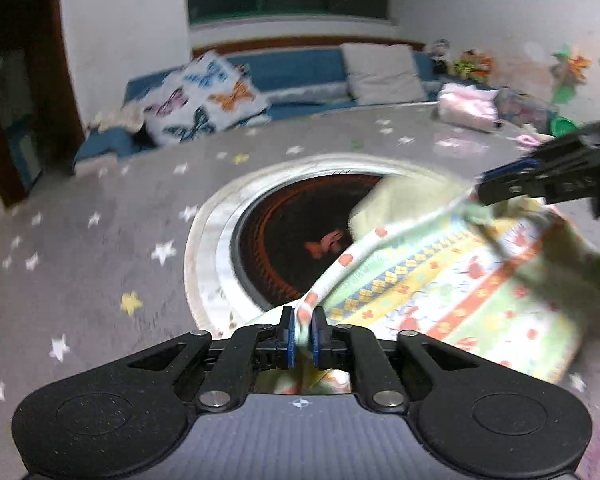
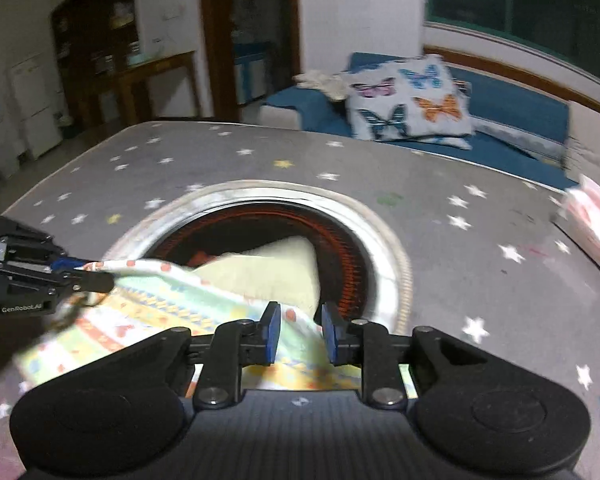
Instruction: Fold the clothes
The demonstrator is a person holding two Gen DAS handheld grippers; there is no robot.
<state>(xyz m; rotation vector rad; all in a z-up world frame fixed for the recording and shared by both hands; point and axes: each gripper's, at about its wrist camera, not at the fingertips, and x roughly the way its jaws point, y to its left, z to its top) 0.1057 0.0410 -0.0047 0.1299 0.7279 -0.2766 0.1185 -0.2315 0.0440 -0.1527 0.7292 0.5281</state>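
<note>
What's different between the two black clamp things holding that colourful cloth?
The left gripper has its blue pads pinched tight on the dotted edge of the patterned garment; the right gripper has its pads set apart, with cloth lying loosely between them. The left gripper has the hem pulled taut to it; by the right gripper the fabric sags. Both are black with blue pads and hang over the star-patterned grey table cover.
</note>
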